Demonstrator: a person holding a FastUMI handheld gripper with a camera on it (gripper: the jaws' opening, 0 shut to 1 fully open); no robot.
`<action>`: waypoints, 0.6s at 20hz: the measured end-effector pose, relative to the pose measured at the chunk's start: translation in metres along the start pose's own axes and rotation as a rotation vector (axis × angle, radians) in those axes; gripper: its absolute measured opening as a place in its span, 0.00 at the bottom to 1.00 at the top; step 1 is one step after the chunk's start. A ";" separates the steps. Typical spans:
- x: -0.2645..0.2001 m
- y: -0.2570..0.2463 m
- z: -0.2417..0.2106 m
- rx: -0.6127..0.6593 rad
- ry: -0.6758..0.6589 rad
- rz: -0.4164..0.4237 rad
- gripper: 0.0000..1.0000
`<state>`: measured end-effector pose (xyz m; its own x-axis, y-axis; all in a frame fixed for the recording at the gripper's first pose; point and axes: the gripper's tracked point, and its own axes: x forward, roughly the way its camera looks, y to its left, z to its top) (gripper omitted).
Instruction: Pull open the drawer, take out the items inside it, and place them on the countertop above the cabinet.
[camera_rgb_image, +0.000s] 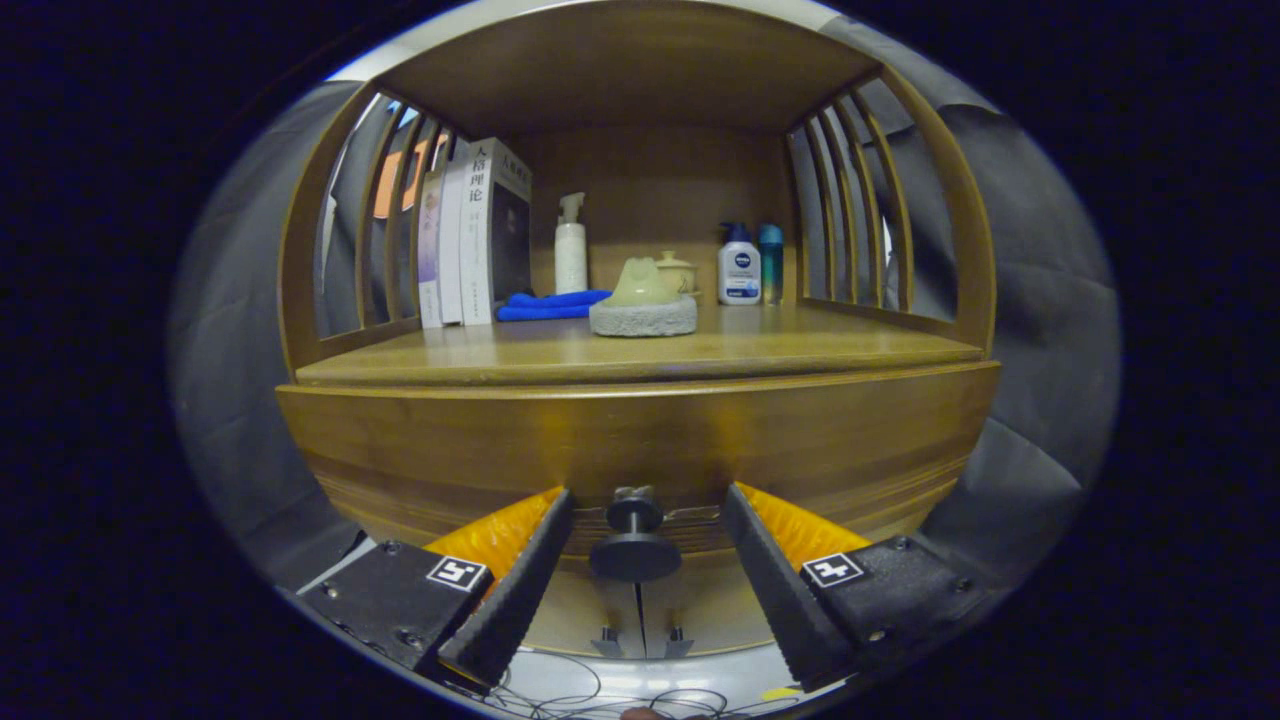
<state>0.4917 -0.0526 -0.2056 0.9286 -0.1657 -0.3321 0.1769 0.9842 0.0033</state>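
Wooden countertop (800, 345) (books (470, 235), bottles) | drawer (640, 440) closed | jaws spread around knob (635, 545)

Books (475, 235), blue cloth (550, 305), pump bottles (571, 248) and a teapot (676, 272) line the shelf.

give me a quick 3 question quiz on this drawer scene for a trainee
1. True or false: the gripper is shut on the knob.
2. What lies beside the books on the countertop: A a blue cloth, B a red cup, C a spoon?
3. Fill in: the drawer is ___.

Key: 1 false, fingers open, knob between them, untouched. 2 A. 3 closed.
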 end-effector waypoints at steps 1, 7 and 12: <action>-0.002 0.002 0.001 -0.004 0.000 -0.008 1.00; -0.051 0.014 0.009 -0.042 -0.008 0.041 1.00; -0.146 0.023 0.052 -0.053 -0.122 0.139 0.99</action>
<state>0.3776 -0.0086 -0.1076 0.9761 -0.0312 -0.2151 0.0298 0.9995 -0.0098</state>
